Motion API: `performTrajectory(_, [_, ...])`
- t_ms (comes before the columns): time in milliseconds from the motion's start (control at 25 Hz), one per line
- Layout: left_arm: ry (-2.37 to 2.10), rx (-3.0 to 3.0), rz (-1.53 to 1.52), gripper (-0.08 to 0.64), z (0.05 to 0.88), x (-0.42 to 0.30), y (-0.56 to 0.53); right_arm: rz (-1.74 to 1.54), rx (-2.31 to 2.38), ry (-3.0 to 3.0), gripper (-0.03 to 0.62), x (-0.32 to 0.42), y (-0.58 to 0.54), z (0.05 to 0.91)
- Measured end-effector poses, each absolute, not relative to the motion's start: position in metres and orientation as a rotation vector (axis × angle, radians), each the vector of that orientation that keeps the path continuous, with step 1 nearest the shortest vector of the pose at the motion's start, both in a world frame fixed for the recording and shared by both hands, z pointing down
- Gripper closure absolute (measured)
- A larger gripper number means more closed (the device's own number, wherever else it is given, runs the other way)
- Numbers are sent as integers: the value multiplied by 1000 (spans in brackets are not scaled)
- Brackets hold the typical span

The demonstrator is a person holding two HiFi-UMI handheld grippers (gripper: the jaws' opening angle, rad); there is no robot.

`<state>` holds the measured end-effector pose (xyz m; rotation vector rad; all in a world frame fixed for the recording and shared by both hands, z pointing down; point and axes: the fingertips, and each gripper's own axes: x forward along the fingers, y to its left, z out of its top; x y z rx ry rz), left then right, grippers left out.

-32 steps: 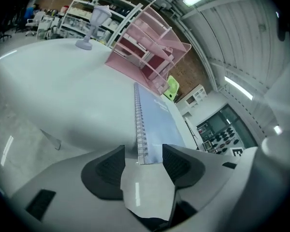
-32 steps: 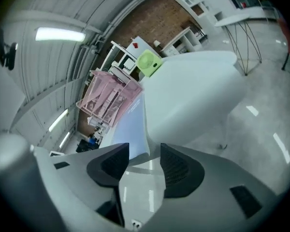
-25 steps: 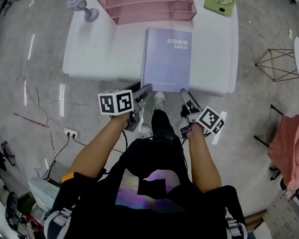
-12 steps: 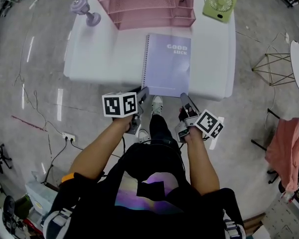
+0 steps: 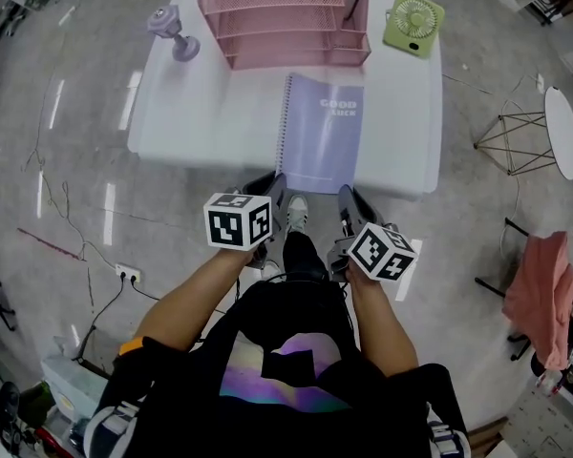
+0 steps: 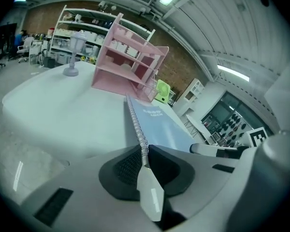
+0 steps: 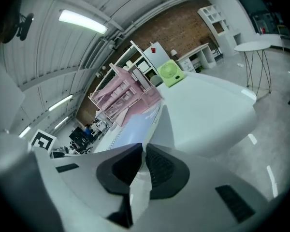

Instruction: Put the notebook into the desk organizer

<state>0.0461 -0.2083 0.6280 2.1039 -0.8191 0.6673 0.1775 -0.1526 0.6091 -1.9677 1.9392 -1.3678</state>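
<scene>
Jaws just closed on notebook (image 5: pixel 323 134) near edge: left gripper (image 6: pixel 142 161) at spiral corner, right gripper (image 7: pixel 142 166) at other corner. Light, thin, floppy; expect sag between grips, keep it taut.

My notebook (image 5: pixel 323 141) is pale lavender with white lettering and a silver wire spiral down its left edge. The desk organizer (image 5: pixel 282 17) at the top centre is pink mesh, and the table (image 5: pixel 191 122) under both is white. A lime-green fan (image 5: pixel 413 25) sits upper right and a lilac little lamp (image 5: pixel 172 31) upper left. My left gripper (image 5: pixel 275 183) and right gripper (image 5: pixel 347 197) are light grey (pads (image 6: pixel 128 166) black and ribbed), their cubes (image 5: pixel 237 221) white with black square markers. The floor (image 5: pixel 67 208) is glossy grey; a salmon-pink cloth (image 5: pixel 540 299) hangs at the right edge.
</scene>
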Motion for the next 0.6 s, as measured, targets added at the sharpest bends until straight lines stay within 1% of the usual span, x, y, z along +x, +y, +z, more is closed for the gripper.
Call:
performTrajectory(320, [-852,2194,570,514,592,37,-196,-1134,-2064,2079,551,163,-143,566])
performTrajectory(600, [-896,2311,437,515,540,24,-186,-907,-2070,2169,552,146,-134,513])
